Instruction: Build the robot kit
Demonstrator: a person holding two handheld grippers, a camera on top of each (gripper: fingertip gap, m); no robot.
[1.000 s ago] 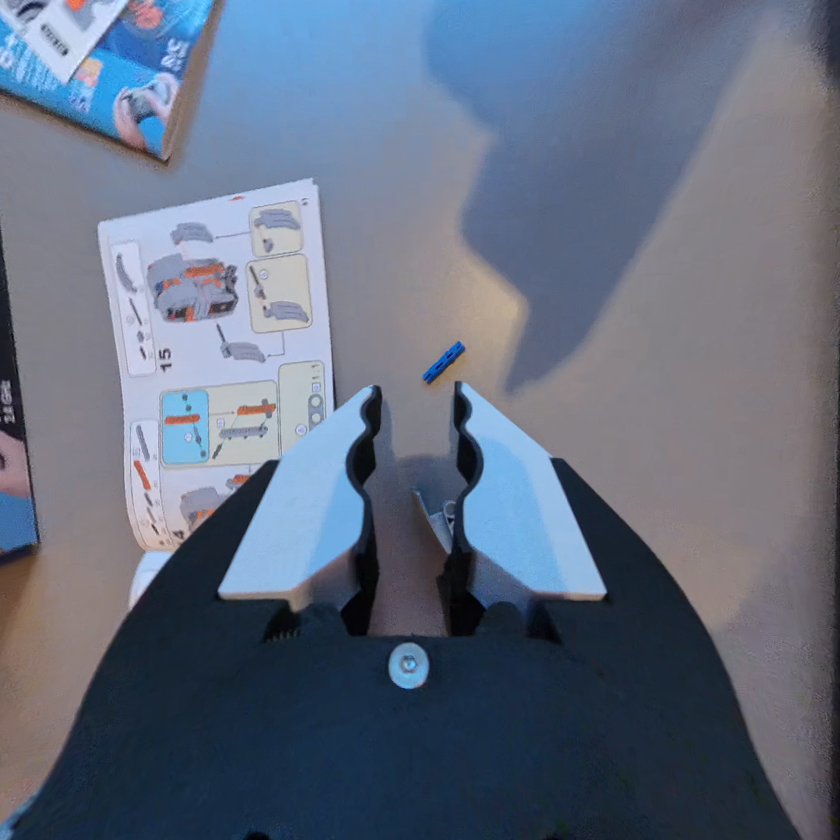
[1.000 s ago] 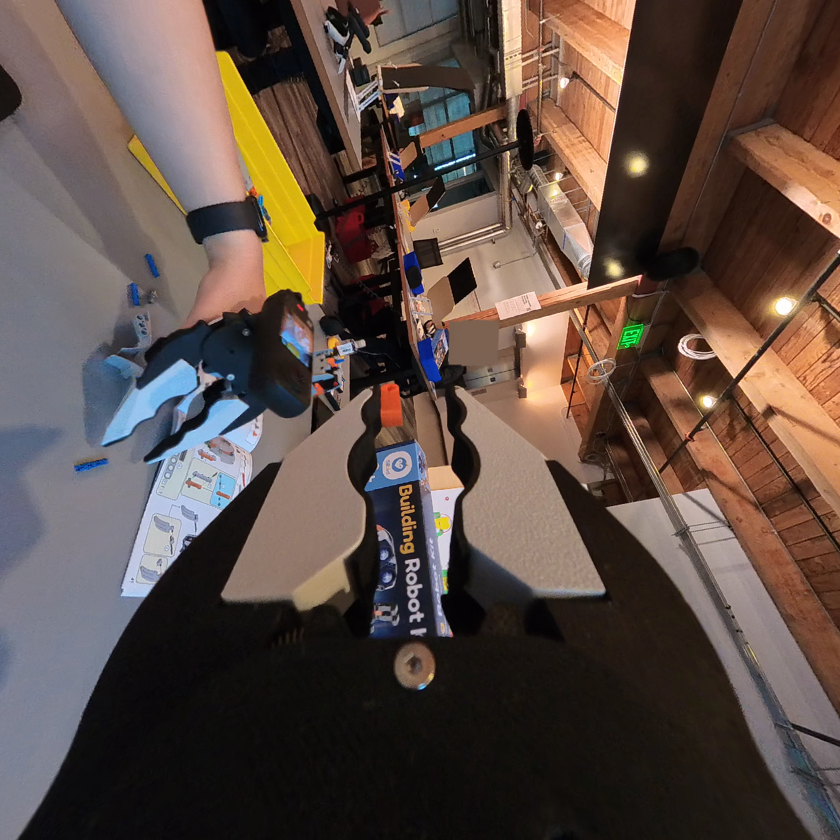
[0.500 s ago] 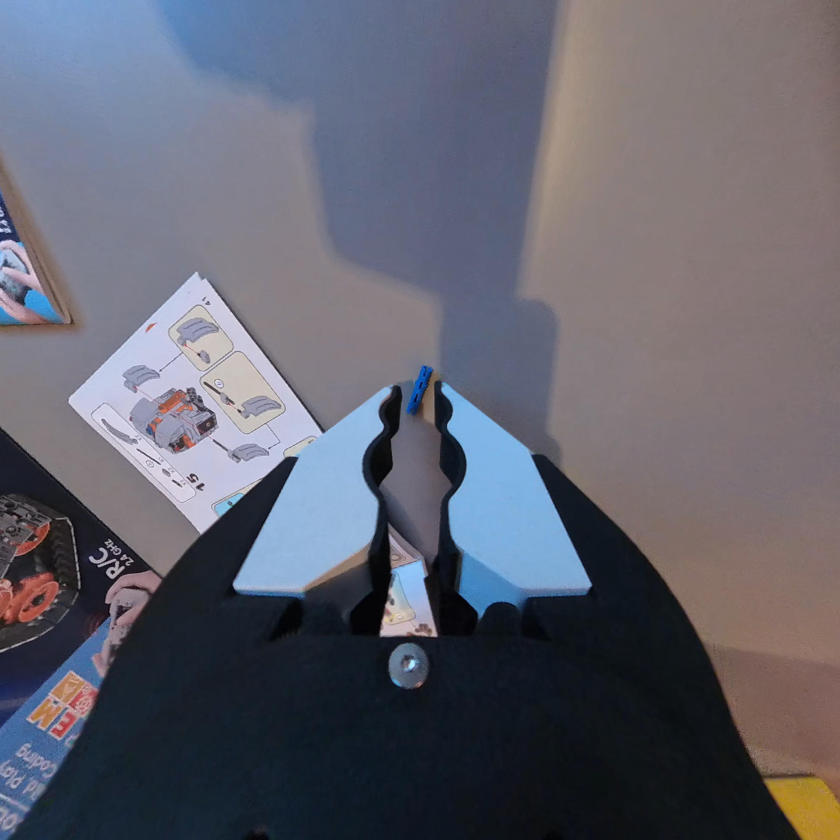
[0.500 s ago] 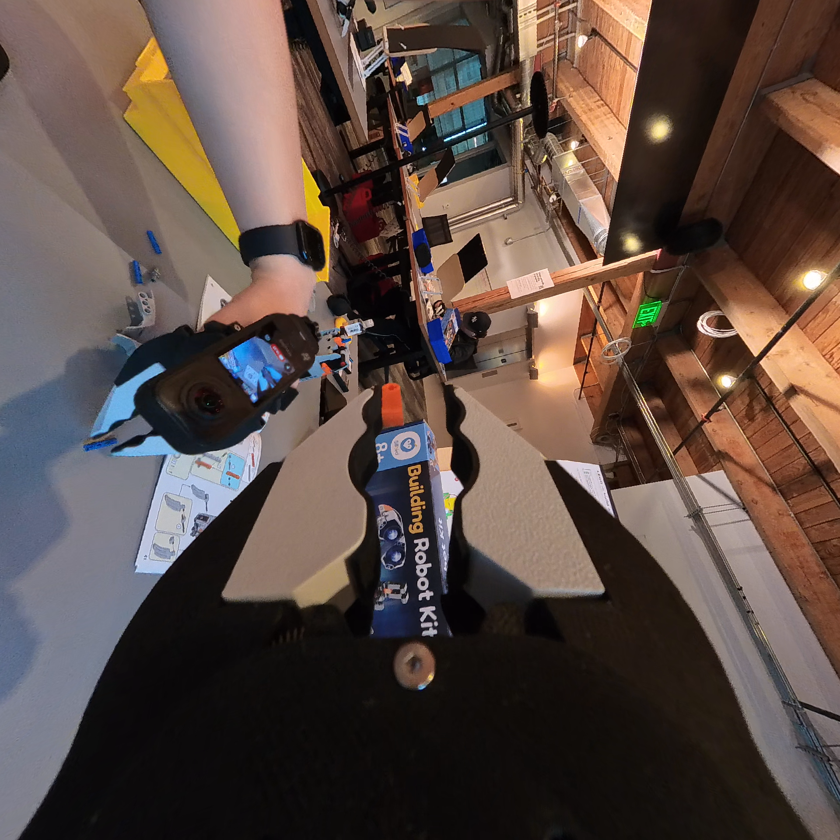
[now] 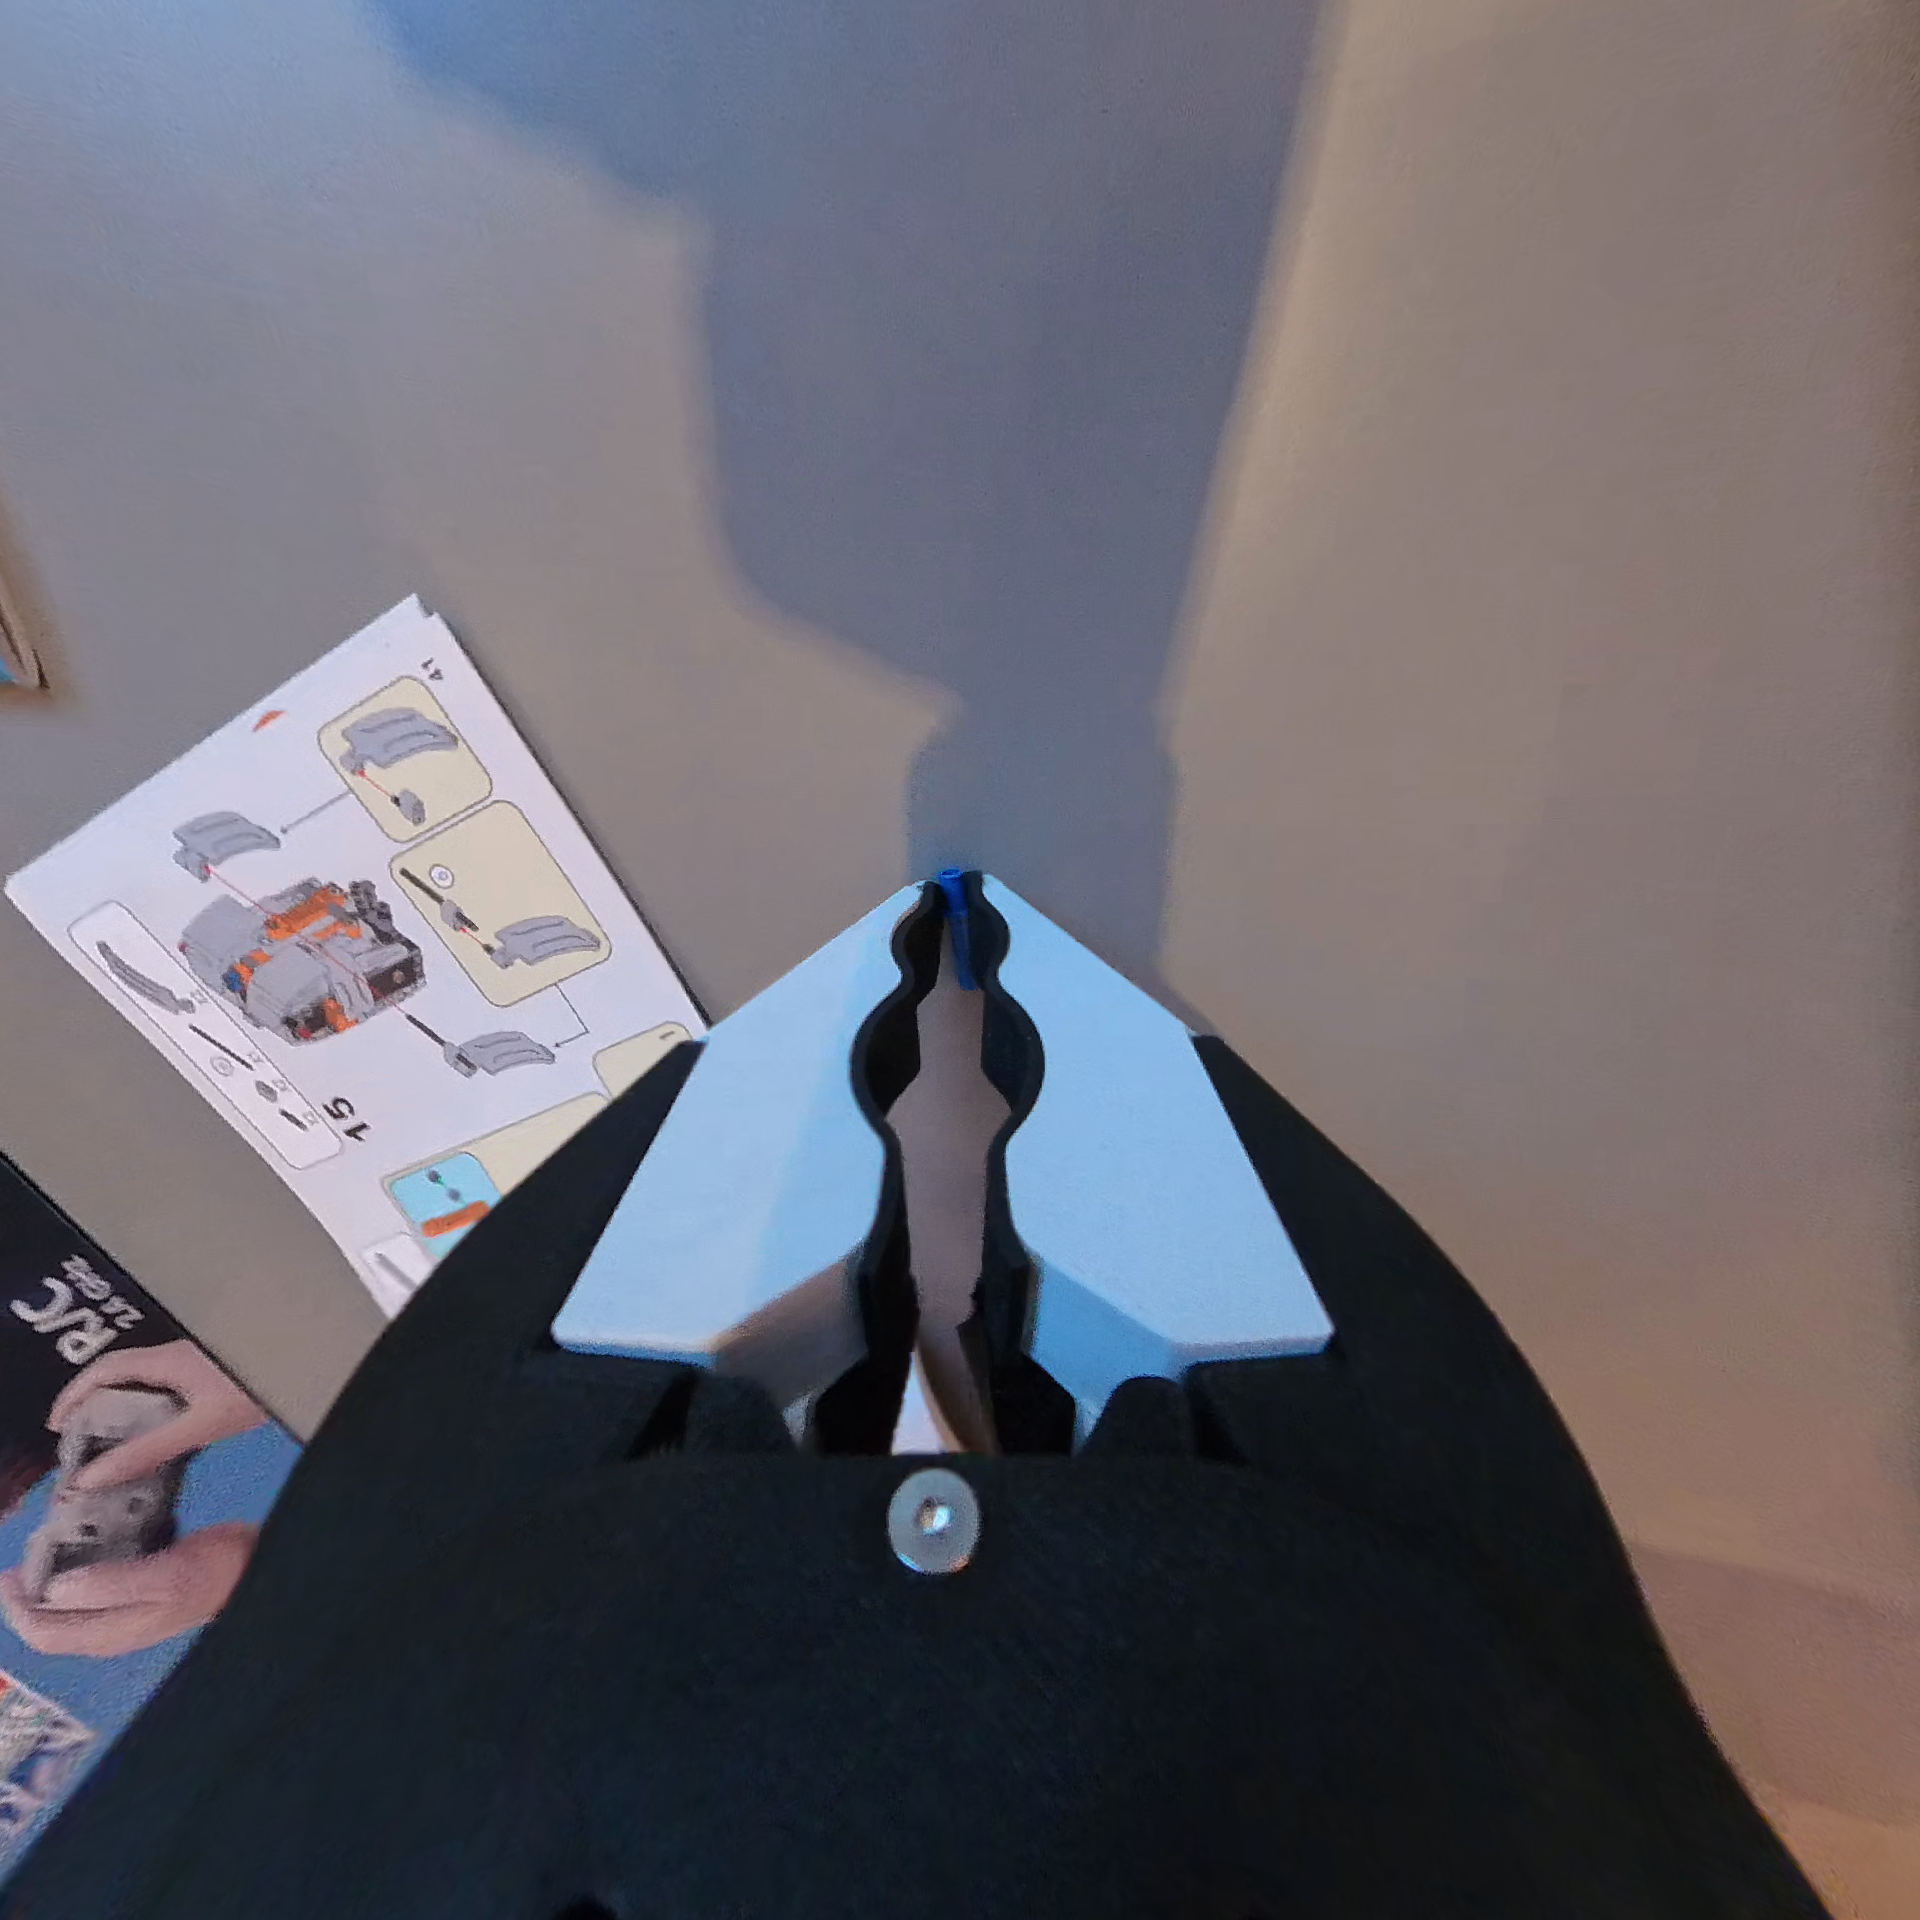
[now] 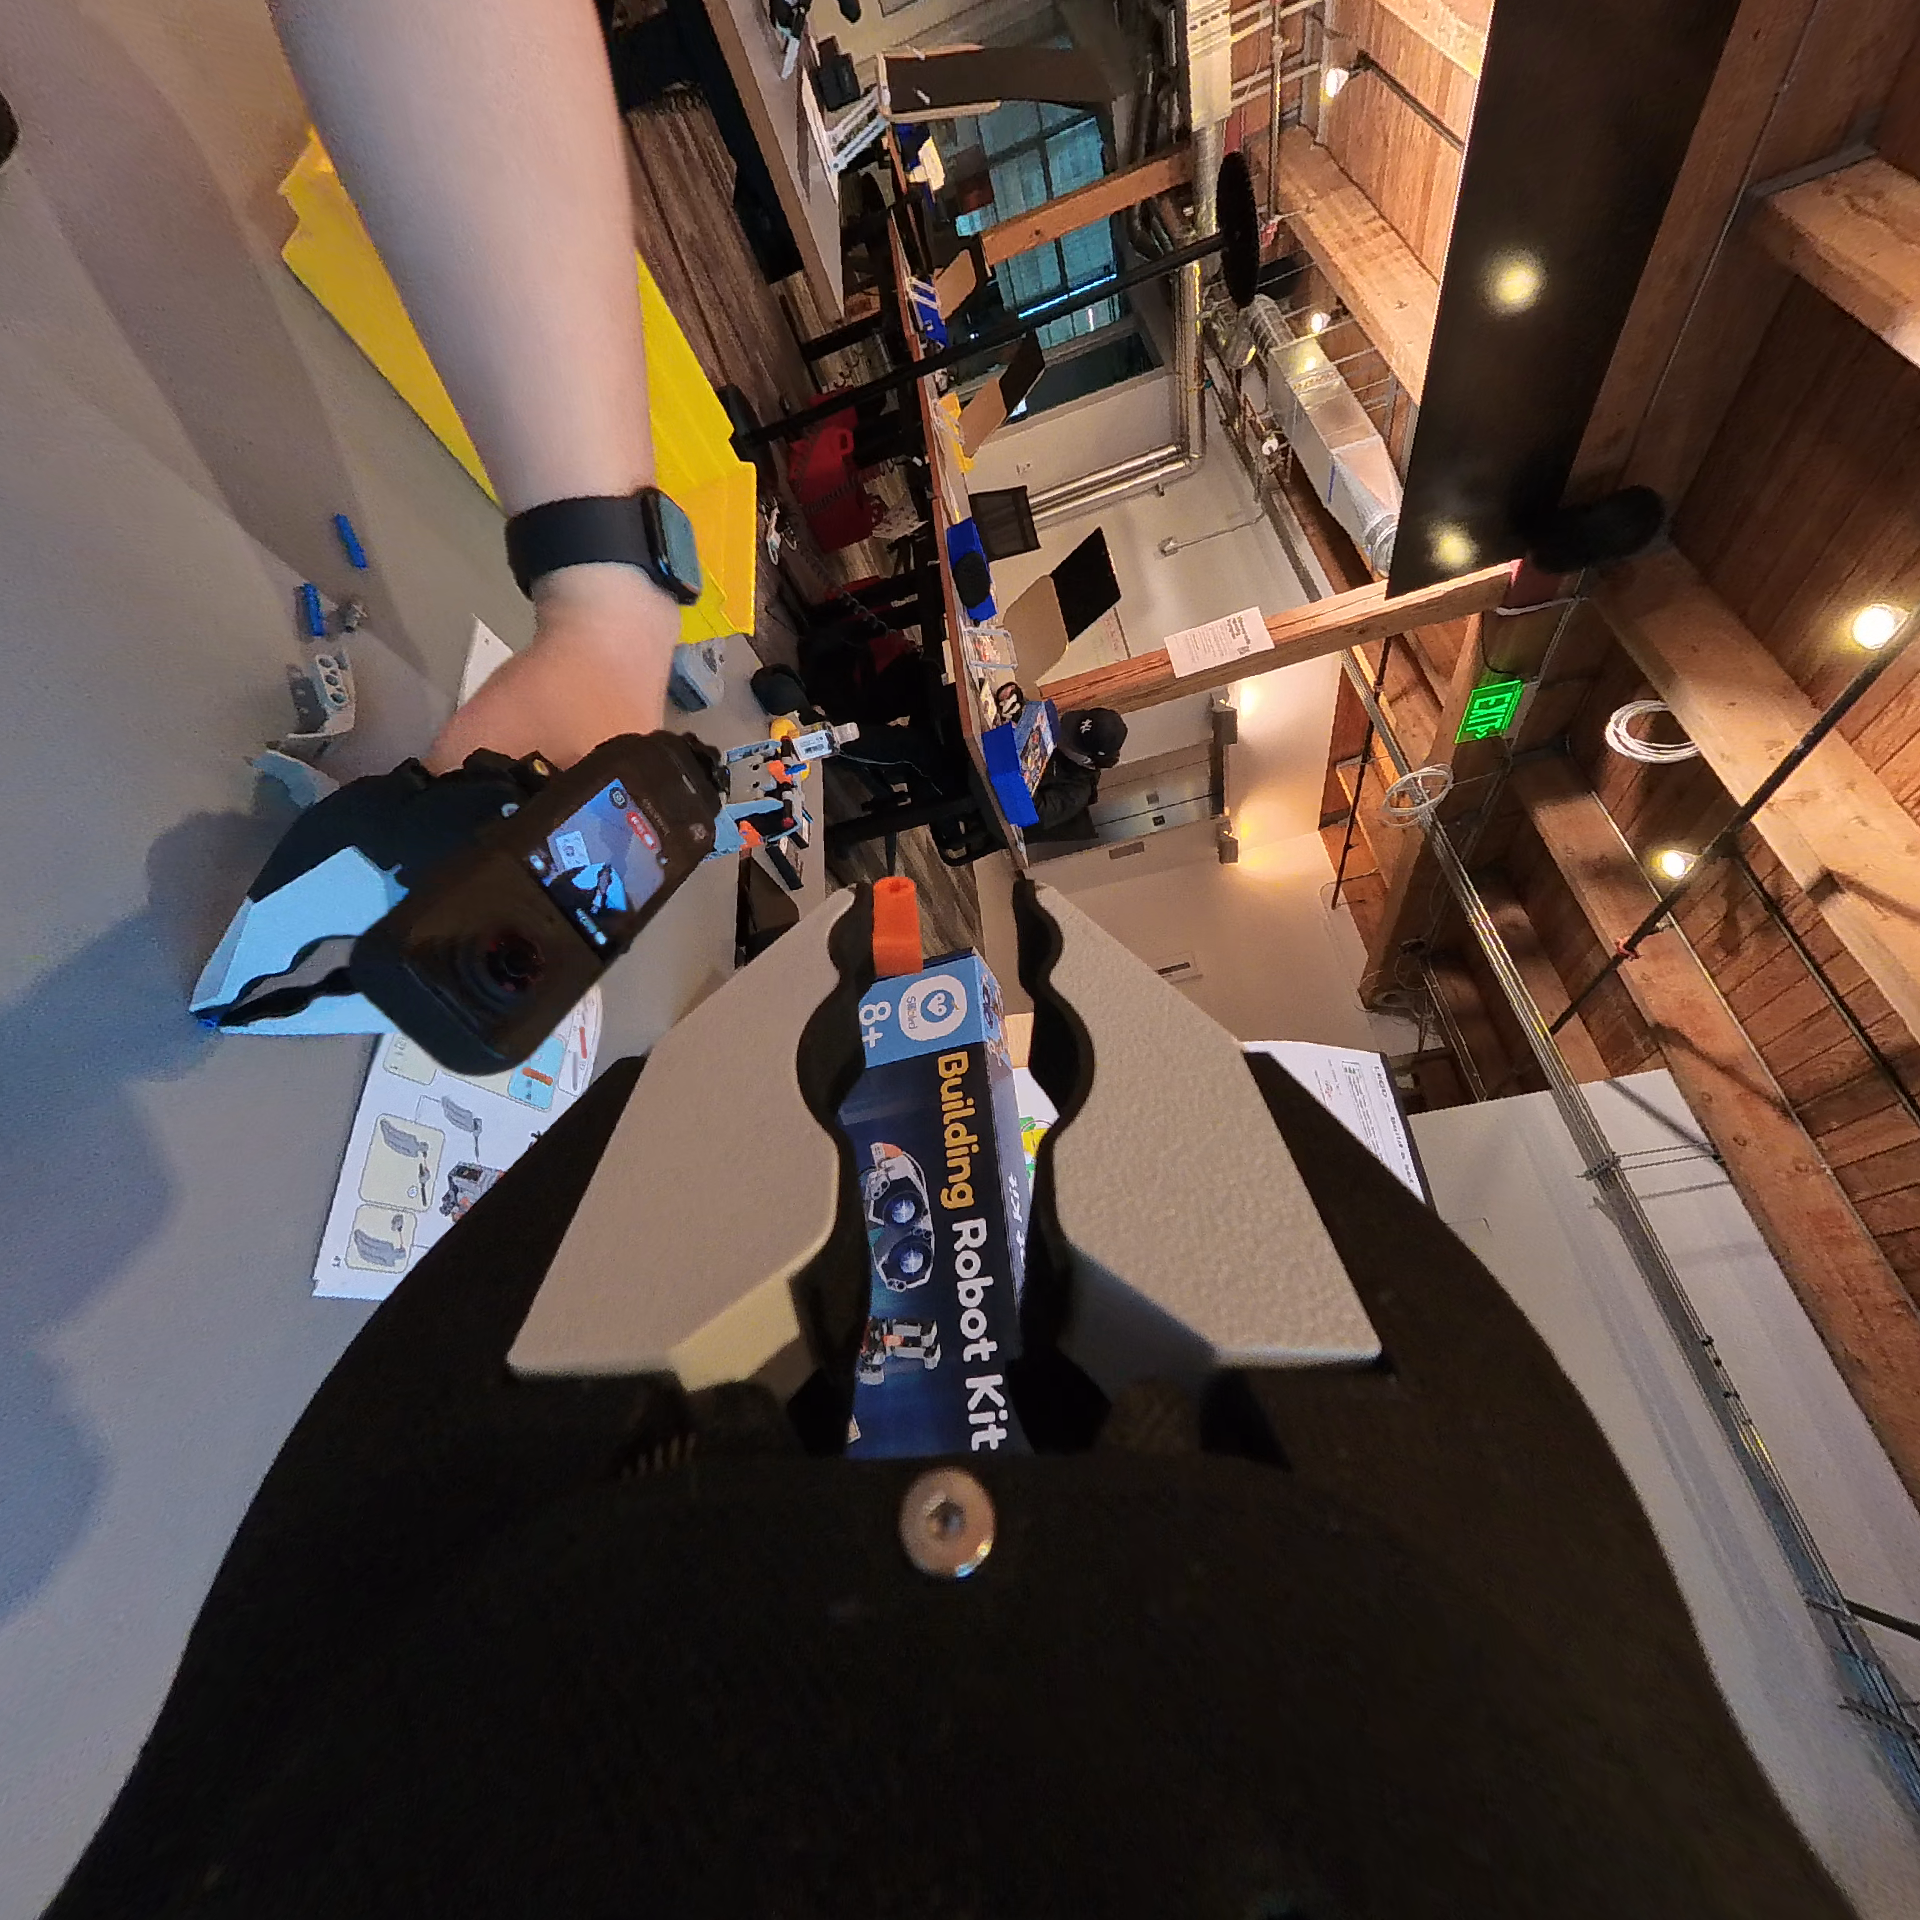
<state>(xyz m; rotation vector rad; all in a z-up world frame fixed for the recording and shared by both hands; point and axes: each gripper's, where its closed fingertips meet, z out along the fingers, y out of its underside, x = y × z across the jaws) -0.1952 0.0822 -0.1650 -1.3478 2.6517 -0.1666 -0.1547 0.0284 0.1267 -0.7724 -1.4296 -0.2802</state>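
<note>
My left gripper [image 5: 951, 891] is shut on a small blue pin [image 5: 960, 935], pinched at the very fingertips and low over the grey table [image 5: 1558, 727]. The right wrist view shows the same gripper [image 6: 203, 1013] in a person's hand [image 6: 561, 686], tips down at the table. My right gripper [image 6: 938, 891] is off the table, turned on its side, jaws apart. A small orange piece [image 6: 896, 925] sits against its left fingertip and does not touch the right finger.
An instruction sheet [image 5: 343, 935] lies left of the left gripper, a kit box [image 5: 94, 1475] beyond it. That box [image 6: 935, 1195] shows between my right fingers. Loose blue pins [image 6: 348, 540] and grey parts [image 6: 327, 686] lie near a yellow bin [image 6: 686, 447]. My hands' fingertips stand some 30 centimetres from each other.
My left gripper moved forward over the blue pin, turned, and closed on it. My right gripper kept its jaw gap, with the orange piece in the same place.
</note>
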